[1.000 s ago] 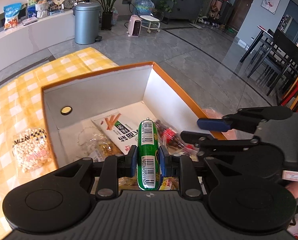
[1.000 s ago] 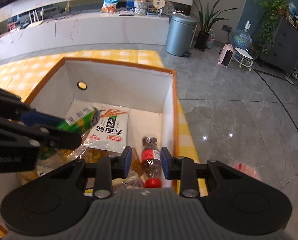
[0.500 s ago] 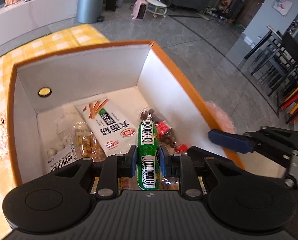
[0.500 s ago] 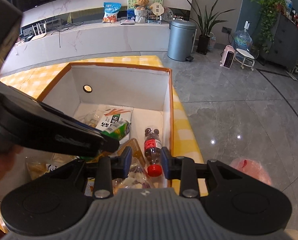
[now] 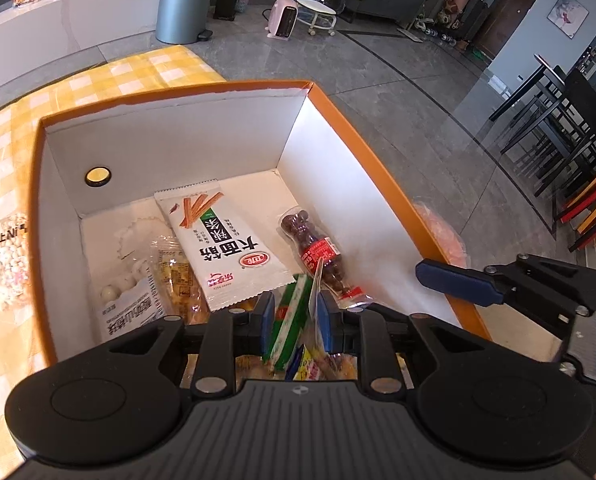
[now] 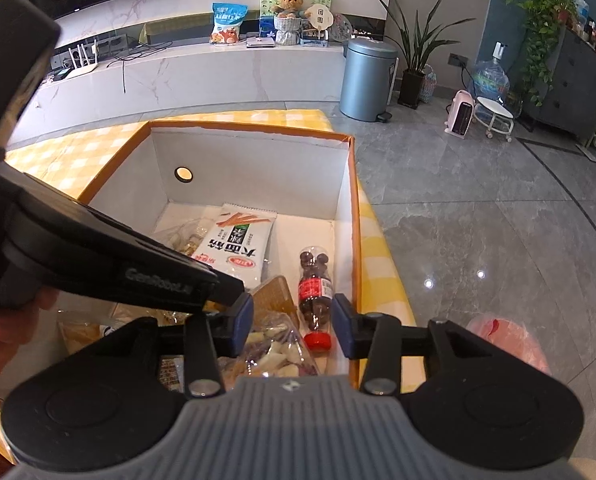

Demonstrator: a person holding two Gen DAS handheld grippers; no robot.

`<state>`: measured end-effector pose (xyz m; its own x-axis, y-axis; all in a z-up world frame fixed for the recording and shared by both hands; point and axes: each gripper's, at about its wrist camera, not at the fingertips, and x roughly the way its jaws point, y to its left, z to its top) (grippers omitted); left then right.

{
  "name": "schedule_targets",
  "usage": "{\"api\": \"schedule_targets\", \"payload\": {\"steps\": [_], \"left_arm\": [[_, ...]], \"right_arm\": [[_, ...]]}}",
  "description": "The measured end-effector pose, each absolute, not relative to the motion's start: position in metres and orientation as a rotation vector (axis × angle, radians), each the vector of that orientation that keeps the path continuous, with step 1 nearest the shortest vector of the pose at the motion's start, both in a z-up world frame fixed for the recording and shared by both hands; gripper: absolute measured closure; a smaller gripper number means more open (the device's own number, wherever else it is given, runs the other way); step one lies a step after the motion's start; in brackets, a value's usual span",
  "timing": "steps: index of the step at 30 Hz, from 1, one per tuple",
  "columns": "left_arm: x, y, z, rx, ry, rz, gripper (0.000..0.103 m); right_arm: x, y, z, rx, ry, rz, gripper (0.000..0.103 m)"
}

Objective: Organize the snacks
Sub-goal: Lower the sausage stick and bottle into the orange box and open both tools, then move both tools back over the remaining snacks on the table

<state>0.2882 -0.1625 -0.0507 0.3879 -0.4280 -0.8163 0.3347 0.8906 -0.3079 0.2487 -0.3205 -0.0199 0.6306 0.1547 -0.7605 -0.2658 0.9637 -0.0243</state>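
One green sausage stick (image 5: pixel 289 326) is sitting tilted between my left gripper's (image 5: pixel 294 322) parted fingers (image 5: pixel 267 320), which I am seeing spread and no longer pressing it; it is lying low inside the orange box (image 5: pixel 382 184), on other snacks. At twelve o'clock from it, the white snack packet (image 5: pixel 226 246) is lying flat; at one o'clock, the small candy bottle (image 5: pixel 318 254) is resting near the box's wall. My right gripper (image 6: pixel 292 330) is hovering over that bottle, fingers (image 6: pixel 343 330) spread and empty. At nine o'clock, outside the box, a peanut bag (image 5: pixel 6 260) is lying on the yellow-checked bench (image 5: pixel 110 80).
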Motion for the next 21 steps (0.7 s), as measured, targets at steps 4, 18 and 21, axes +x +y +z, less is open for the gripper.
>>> {"api": "schedule_targets", "payload": {"steps": [4,18,21], "left_arm": [[0.278,-0.160,-0.040,-0.062,1.053,-0.482,0.077],[0.198,-0.101,0.018,-0.007,0.827,-0.394,0.068],[0.178,-0.082,0.024,-0.009,0.767,-0.339,0.067]], "right_arm": [[0.247,-0.315,-0.018,-0.120,0.881,0.251,0.057],[0.200,-0.288,0.020,-0.091,0.776,0.237,0.043],[0.186,-0.278,0.025,-0.052,0.742,0.231,0.041]]}}
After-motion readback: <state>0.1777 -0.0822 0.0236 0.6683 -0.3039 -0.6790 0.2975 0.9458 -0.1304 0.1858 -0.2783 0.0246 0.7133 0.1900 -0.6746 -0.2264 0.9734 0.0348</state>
